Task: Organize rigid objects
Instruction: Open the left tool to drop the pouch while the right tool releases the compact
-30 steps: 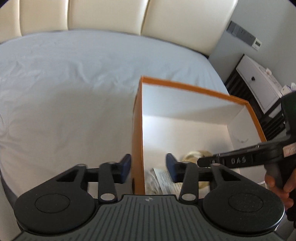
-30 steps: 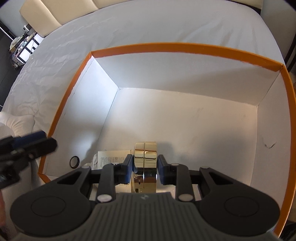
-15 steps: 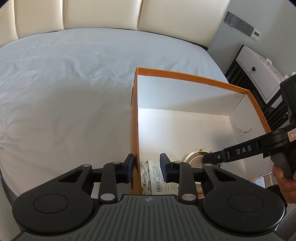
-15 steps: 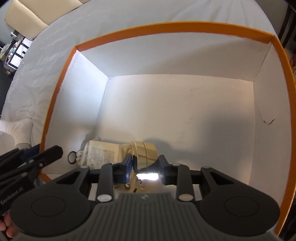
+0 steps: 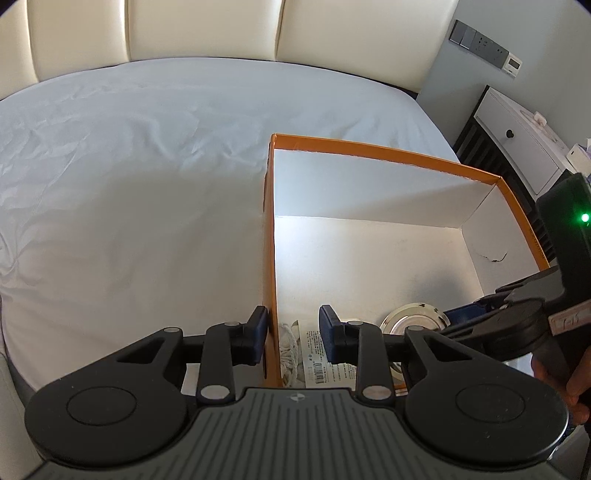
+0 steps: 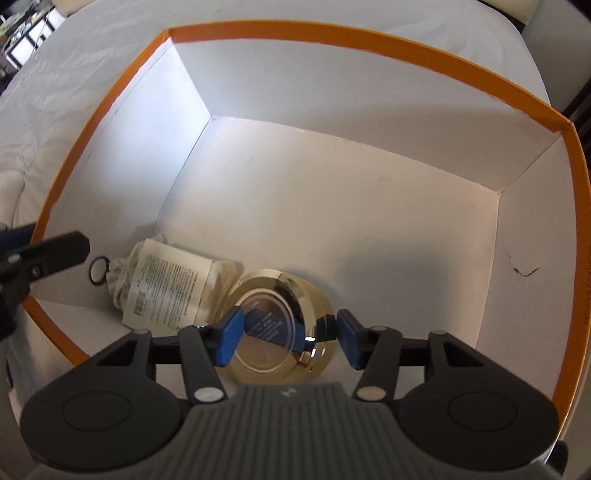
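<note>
An orange-rimmed white box point(image 6: 369, 40) sits on the bed. On its floor, near the close left corner, a round gold tin point(image 6: 273, 291) lies flat beside a cloth pouch with a printed label point(image 6: 166, 288). My right gripper point(image 6: 288, 339) hovers over the tin with its jaws opening; the pads stand clear of the tin's sides. My left gripper point(image 5: 293, 332) straddles the box's left wall point(image 5: 269, 258), open, with one pad outside and the other inside and apart from the wall. In the left wrist view the tin point(image 5: 413, 319) and pouch point(image 5: 291, 350) show past the inner pad.
A small black ring point(image 6: 99, 271) lies on the box floor by the left wall. The white bed sheet point(image 5: 129, 184) spreads to the left, up to a cream headboard point(image 5: 203, 29). A white nightstand point(image 5: 517, 147) stands beyond the box at the right.
The right gripper's jaws have spread and let go of the gold tin, which was held on edge and now lies flat. The left gripper stays astride the box wall.
</note>
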{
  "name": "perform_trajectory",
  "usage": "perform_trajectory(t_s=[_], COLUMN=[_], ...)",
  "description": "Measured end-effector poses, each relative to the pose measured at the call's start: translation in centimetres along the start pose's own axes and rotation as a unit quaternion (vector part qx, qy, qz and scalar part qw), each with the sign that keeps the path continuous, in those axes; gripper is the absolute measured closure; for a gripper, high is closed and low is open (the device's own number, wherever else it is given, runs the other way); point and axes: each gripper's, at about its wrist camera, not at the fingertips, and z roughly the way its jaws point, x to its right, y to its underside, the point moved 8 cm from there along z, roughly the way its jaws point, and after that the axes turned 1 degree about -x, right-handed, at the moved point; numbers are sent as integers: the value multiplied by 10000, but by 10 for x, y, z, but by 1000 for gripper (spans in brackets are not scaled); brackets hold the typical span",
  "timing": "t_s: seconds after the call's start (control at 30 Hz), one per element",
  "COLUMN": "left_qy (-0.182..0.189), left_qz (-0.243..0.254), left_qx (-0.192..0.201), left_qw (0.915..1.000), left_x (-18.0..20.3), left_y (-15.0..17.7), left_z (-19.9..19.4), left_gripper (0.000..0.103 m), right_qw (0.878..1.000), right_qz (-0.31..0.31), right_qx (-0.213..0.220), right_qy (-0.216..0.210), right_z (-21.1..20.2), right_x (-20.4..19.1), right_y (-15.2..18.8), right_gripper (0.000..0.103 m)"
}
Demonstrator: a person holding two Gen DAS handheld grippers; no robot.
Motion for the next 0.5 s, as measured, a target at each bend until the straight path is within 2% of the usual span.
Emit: perform_trajectory(t_s=[0.1, 0.17, 0.27, 0.33, 0.4, 0.5], left_qy=[-4, 8, 3, -4, -4, -17], left_qz=[9, 8, 13, 37, 32, 32], left_qx=[12, 18, 14, 20, 11, 17], left_qw=[10000, 10000, 10000, 10000, 10000, 10000], left_x=[-1, -1, -1, -1, -2, -2], left_y=[1, 1, 1, 1, 1, 1], left_z=[0, -1, -1, -1, -2, -2], left_gripper=[70, 70, 70, 70, 70, 70], right_qw=[10000, 9999, 9997, 9995, 9987, 9978], right_qz=[17, 62, 105, 67, 70, 149], right_qx=[-56, -49, 9, 29, -7, -59], right_qy=[3, -75, -239, -303, -504, -644], right_z=[1, 1, -1, -2, -2, -3], right_x=[-1, -1, -5, -13, -19, -23], right_y=[1, 0, -1, 1, 1, 2], right_gripper=[42, 35, 36, 40, 55, 55])
